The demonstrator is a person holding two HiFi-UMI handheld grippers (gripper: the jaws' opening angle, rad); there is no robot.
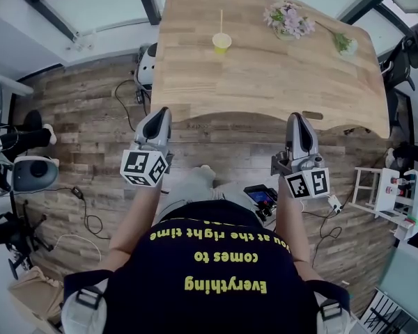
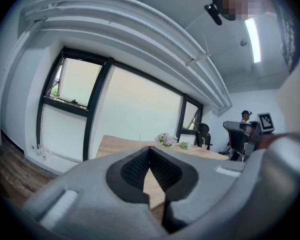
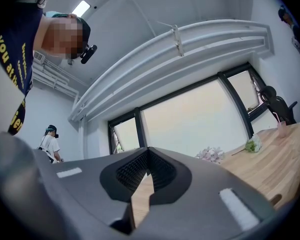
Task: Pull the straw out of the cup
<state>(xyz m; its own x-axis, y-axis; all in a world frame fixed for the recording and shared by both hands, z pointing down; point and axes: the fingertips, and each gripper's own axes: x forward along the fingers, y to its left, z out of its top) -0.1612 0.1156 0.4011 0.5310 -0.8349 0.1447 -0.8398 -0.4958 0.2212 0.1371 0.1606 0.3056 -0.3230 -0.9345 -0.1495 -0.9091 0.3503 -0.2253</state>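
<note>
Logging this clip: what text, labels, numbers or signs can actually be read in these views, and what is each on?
"Everything comes to you at the right time": yellow print on the person's dark T-shirt, upside down in the head view.
Black-and-white marker cubes: square patterns only, no letters.
Dark device with a lit screen on the floor: too small to read.
Items on the white shelf: too small to read.

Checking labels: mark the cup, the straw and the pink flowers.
cup (image 1: pixel 221 44), head view, yellow side wall.
straw (image 1: pixel 221 21), head view, mid-shaft above the rim.
pink flowers (image 1: pixel 290 19), head view, centre of the bunch.
</note>
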